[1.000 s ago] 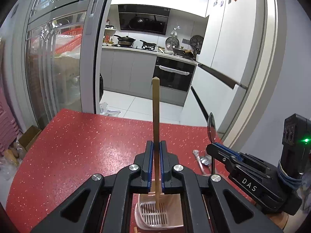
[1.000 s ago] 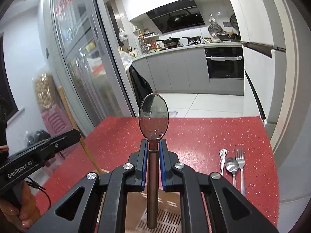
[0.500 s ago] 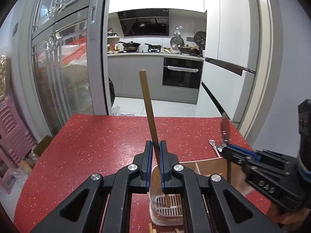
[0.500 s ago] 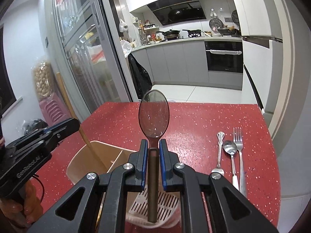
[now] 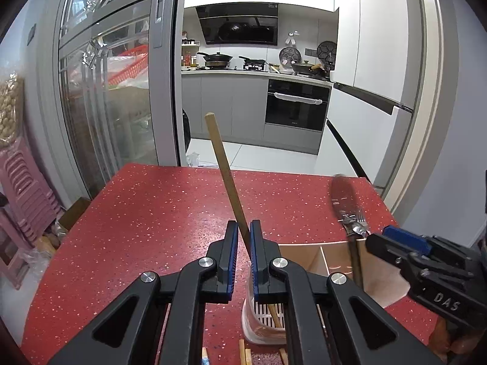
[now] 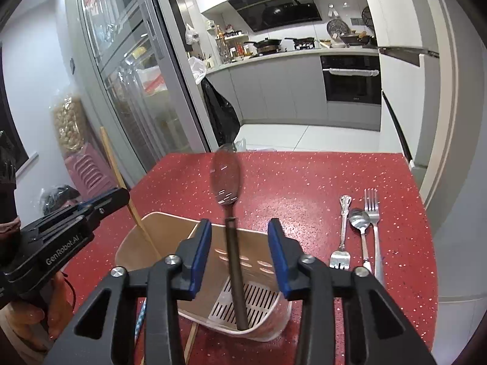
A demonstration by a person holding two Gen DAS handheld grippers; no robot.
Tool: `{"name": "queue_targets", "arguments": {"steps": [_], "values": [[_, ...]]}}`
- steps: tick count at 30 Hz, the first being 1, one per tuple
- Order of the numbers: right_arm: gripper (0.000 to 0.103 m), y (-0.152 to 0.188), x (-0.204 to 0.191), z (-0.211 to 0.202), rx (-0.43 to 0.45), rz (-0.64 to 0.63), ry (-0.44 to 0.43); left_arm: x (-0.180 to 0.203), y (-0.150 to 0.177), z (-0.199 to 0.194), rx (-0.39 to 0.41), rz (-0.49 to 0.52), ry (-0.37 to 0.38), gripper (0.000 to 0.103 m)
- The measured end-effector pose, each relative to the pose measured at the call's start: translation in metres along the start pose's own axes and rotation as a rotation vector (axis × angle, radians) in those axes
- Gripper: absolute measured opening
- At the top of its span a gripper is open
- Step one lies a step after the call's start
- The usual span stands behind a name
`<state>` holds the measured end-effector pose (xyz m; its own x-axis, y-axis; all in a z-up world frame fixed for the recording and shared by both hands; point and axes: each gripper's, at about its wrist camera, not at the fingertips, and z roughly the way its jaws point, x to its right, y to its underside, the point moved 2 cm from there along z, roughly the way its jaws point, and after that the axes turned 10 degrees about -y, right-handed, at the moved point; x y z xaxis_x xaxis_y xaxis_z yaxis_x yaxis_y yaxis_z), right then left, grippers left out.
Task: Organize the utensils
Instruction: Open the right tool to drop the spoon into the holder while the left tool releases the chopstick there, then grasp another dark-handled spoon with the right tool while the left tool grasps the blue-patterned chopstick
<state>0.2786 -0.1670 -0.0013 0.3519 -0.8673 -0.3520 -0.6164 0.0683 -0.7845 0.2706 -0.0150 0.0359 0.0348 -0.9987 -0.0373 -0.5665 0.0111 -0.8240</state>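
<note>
While the left gripper [image 5: 242,237] loosely brackets a light, stiff chopstick [image 5: 225,173] leaning in the caddy [image 6: 243,319], the right gripper [image 6: 239,243] stands spread around a slippery spoon [image 6: 232,243] there, best pinched mid-handle.

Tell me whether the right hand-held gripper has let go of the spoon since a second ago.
Yes. The right hand-held gripper now stands open; the spoon stands loose in the holder.

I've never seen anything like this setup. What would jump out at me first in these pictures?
Probably the bright red speckled table, with a beige utensil holder at its near edge. In the right view, a dark spoon stands in the holder between the open right hand-held gripper. On the left, a wooden chopstick leans in the slightly open left hand-held gripper.
</note>
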Motion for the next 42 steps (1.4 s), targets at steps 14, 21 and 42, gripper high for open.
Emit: {"name": "queue_targets", "arguments": {"steps": [14, 21, 42], "values": [[0.043, 0.01, -0.004, -0.042, 0.03, 0.053, -0.011, 0.005, 0.003, 0.007, -0.057, 0.039, 0.032, 0.031], [0.044, 0.013, -0.003, -0.056, 0.03, 0.09, -0.004, -0.001, -0.002, -0.015, -0.021, 0.03, 0.024, 0.103], [0.092, 0.106, -0.01, -0.086, -0.195, 0.24, 0.101, -0.067, 0.167, -0.024, -0.278, -0.02, -0.08, 0.103]]}}
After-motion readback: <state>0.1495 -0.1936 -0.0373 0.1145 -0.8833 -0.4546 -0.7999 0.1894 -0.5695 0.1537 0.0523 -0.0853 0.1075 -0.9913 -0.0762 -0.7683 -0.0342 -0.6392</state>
